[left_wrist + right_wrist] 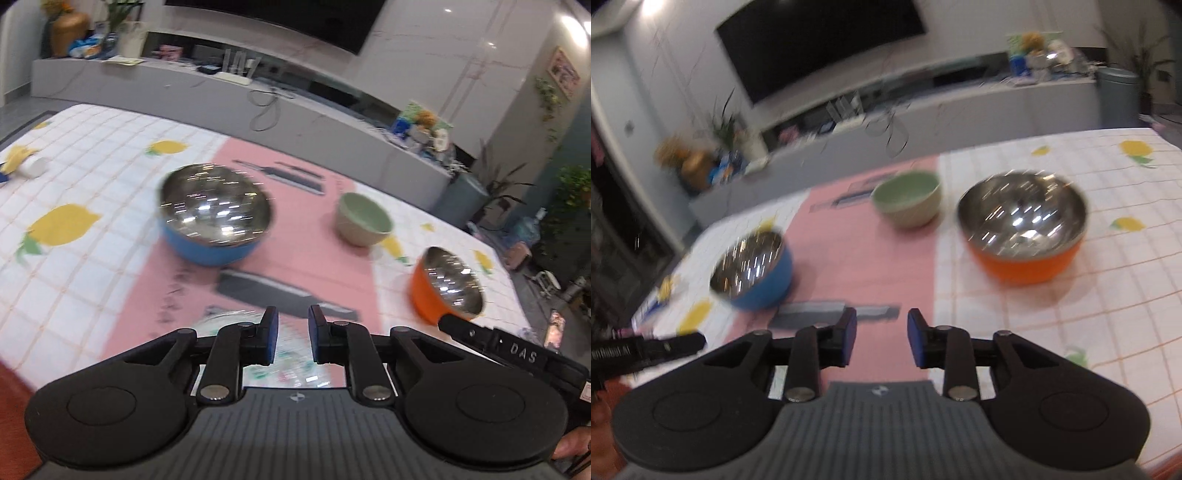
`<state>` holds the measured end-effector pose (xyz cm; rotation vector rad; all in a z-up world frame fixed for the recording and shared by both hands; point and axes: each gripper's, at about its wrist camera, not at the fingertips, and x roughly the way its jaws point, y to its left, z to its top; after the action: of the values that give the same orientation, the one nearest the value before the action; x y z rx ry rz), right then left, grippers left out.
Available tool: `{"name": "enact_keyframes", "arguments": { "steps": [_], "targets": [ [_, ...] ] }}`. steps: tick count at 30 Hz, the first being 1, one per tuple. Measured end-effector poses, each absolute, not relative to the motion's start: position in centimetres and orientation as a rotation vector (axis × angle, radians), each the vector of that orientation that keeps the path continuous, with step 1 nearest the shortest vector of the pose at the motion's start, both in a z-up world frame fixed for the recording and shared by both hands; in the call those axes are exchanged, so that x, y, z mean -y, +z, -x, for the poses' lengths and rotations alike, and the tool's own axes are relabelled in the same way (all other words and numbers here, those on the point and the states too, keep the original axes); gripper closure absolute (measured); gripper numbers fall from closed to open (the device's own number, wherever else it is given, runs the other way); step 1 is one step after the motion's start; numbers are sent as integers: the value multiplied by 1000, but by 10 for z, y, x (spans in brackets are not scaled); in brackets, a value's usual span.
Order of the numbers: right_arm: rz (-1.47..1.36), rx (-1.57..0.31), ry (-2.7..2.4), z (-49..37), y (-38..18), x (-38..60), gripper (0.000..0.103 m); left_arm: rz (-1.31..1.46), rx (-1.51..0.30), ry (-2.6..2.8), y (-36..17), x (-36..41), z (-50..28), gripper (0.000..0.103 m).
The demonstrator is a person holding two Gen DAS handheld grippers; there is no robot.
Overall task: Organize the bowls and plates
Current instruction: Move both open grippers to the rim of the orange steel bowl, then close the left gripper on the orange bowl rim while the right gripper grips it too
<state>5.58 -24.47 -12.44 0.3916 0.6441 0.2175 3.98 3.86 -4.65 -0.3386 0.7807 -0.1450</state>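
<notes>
Tablecloth (92, 155) bears blue bowl (216, 221), green bowl (364, 219), seemingly orange bowl (445, 284)

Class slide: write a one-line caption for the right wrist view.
Right gripper, open and empty, faces blue bowl, green bowl and orange bowl on a pink mat.

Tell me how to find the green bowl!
Look at the pink mat down the middle of the lemon tablecloth. At its far end sits the green bowl. It's the smallest and plain, while the blue bowl and orange bowl are shiny metal inside.
</notes>
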Motion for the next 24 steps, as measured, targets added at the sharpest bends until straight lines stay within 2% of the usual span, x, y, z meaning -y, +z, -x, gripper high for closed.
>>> {"name": "enact_keyframes", "arguments": {
  "steps": [5, 7, 10, 12, 16, 24],
  "targets": [
    [-436, -560, 57, -61, -116, 279, 64, 332, -769, -206, -42, -4, -58, 66],
    [-464, -538, 1, -67, -114, 293, 62, 338, -765, -230, -41, 8, -67, 55],
    [-497, -522, -60, -82, -112, 313, 57, 340, -748, -262, -38, 28, -81, 44],
    [-495, -520, -93, -93, -111, 324, 54, 341, -748, -275, -38, 40, -92, 40],
    [-482, -560, -143, -117, -115, 342, 49, 353, -759, -289, -41, 62, -112, 35],
    [-471, -709, -221, -154, -137, 370, 50, 349, -809, -259, -63, 92, -153, 35]
  ]
}}
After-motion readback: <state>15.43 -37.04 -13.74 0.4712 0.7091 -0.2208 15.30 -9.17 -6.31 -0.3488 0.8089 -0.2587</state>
